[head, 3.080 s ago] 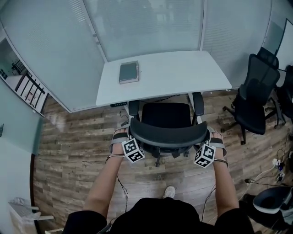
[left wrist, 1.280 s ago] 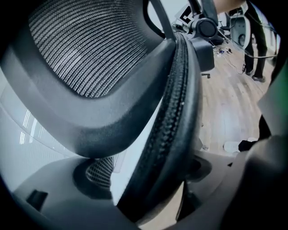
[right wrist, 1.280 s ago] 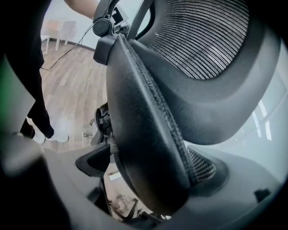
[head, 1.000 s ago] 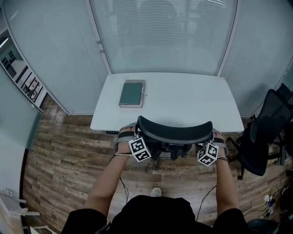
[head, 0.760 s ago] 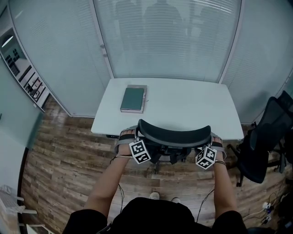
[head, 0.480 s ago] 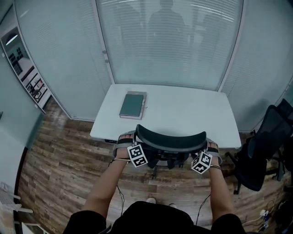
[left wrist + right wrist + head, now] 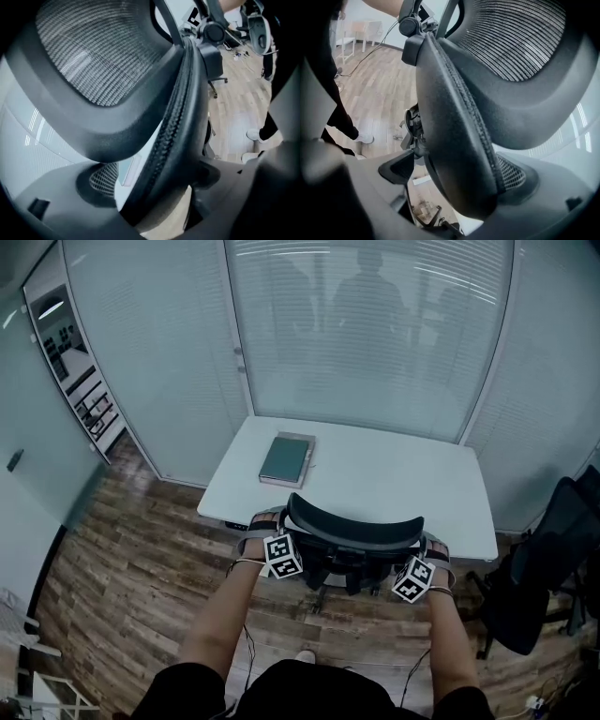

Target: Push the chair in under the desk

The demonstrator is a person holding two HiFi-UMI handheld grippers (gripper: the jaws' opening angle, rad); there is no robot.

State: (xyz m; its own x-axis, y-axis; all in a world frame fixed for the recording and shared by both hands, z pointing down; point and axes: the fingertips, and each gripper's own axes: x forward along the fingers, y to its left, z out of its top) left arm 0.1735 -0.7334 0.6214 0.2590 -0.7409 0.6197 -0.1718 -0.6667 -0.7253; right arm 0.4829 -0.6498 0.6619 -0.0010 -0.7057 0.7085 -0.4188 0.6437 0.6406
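Pushing is the step in hand: the left tongs [image 7: 265, 524] and the right tongs [image 7: 433, 549] are each closed on one side edge of the chair [image 7: 354, 529] backrest. Its seat looks hidden under the bench [image 7: 403, 488], so I judge only a short straight shove is needed. No container shows; a green book [image 7: 286, 460] lies farther on the bench.

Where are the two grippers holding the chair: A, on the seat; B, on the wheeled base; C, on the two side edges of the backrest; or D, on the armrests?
C: the left gripper and the right gripper each have a side rim of the backrest clamped between their jaws.
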